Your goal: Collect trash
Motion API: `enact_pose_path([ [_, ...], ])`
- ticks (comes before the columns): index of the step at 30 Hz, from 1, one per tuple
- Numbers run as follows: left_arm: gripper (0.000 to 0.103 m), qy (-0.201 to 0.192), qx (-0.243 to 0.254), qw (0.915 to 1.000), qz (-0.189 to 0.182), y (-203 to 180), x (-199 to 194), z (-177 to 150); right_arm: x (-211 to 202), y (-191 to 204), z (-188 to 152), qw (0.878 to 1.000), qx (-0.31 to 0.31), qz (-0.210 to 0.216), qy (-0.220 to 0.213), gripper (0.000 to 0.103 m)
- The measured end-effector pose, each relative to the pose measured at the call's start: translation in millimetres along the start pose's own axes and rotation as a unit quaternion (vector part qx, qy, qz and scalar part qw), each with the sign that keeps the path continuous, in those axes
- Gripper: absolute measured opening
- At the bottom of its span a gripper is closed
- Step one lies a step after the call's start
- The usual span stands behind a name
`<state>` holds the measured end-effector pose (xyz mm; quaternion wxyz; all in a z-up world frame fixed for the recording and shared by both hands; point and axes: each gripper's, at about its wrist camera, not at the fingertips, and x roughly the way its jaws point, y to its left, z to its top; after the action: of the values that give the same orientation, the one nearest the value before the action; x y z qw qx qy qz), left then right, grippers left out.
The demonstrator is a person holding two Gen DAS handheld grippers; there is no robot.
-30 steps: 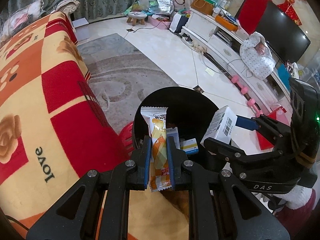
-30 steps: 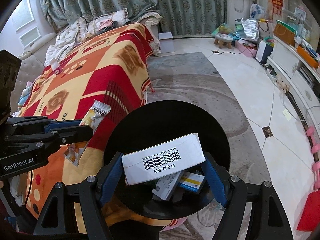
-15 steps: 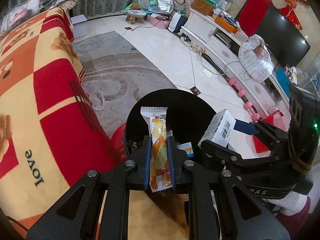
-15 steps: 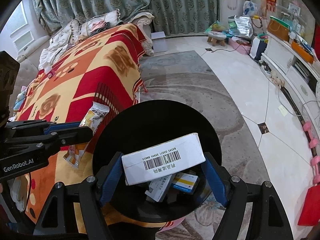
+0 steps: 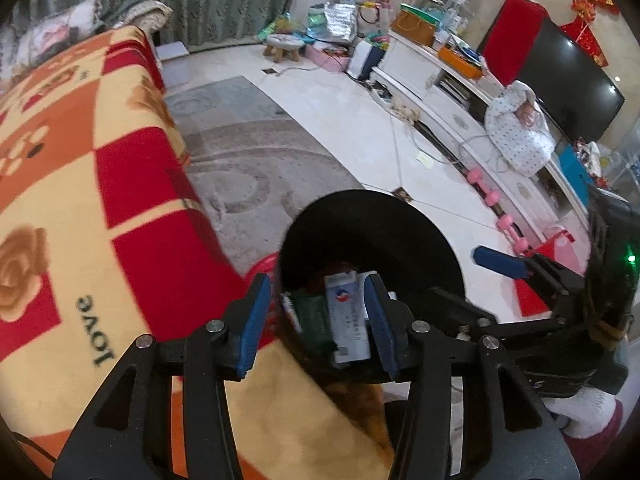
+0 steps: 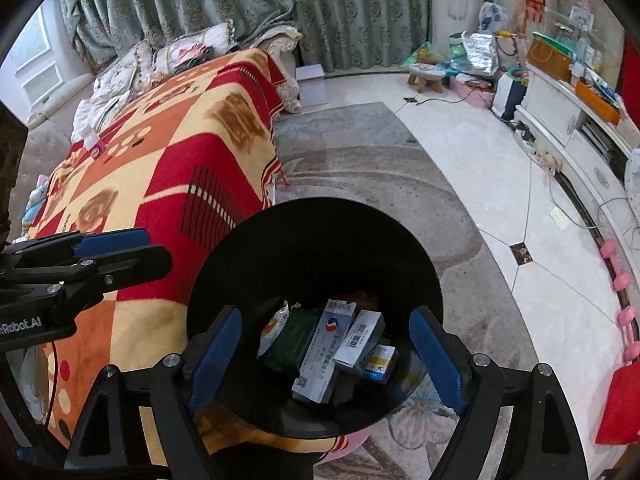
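A black trash bin point(image 6: 312, 240) stands on the floor beside the blanket-covered sofa; it also shows in the left wrist view point(image 5: 368, 232). Inside lie several boxes: a white medicine box point(image 6: 324, 348), a barcode box point(image 6: 360, 338), a dark green packet point(image 6: 294, 338) and a snack wrapper point(image 6: 274, 326). My right gripper point(image 6: 324, 354) is open and empty just above the bin's near rim. My left gripper point(image 5: 316, 320) is open and empty over the bin's left rim. The white box shows between its fingers point(image 5: 346, 320).
A red, orange and yellow blanket point(image 6: 168, 168) covers the sofa to the left. A grey rug point(image 6: 360, 168) and white tiled floor lie beyond the bin. A white TV cabinet point(image 5: 460, 92) with clutter runs along the right. A red object point(image 6: 618, 404) stands at the right.
Both grippers have opened. The snack wrapper has left my left gripper and the barcode box has left my right gripper; both now lie in the bin.
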<state>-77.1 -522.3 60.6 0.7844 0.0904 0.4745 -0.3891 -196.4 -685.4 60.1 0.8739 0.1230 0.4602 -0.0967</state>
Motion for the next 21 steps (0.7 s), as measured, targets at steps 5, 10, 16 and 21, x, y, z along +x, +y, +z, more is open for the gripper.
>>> enact_pose_path([
  [5, 0.047, -0.041, -0.006, 0.9987, 0.029, 8.0, -24.6, -9.5, -16.2, 3.1, -4.6, 0.999, 0.029, -0.011, -0.03, 0.084],
  [10, 0.047, -0.078, -0.023, 0.996, 0.037, 20.6, -50.4, -23.0, -32.0, 21.0, -6.4, 0.998, 0.031, -0.021, -0.058, 0.084],
  [16, 0.047, -0.124, -0.019, 0.9885, 0.085, 26.1, -83.9, -35.8, -49.9, 49.5, -6.6, 0.995, 0.025, -0.035, -0.093, 0.084],
  [21, 0.047, -0.149, -0.018, 0.9844, 0.091, 30.4, -105.9, -43.5, -67.0, 63.3, -5.6, 0.99, 0.03, -0.047, -0.126, 0.084],
])
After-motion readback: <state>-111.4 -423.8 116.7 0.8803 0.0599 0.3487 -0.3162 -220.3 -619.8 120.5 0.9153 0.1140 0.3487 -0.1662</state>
